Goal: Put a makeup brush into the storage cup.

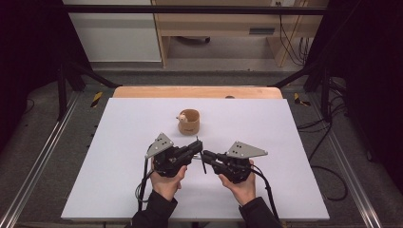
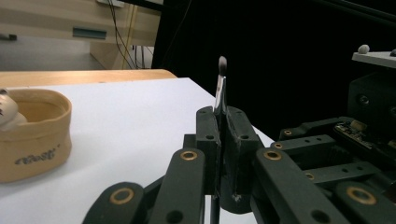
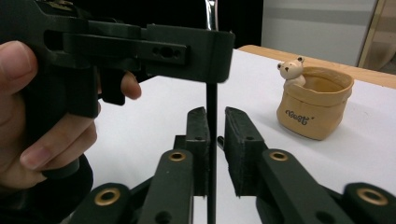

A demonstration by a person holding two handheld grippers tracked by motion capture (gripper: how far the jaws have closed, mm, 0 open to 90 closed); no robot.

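White table (image 1: 119, 142) carries a tan bear pot (image 1: 189, 121), well beyond both grippers. Left gripper (image 2: 223, 135) pinches a thin makeup brush (image 2: 220, 88) upright mid-handle, likely a handover. Right gripper (image 3: 215, 140) stands slightly spread around its lower stem, not pressing

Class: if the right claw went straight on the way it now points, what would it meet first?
The thin black brush handle, already standing between the jaws of the right claw and gripped higher up by the left claw. The bear cup sits off to one side, probably outside that line.
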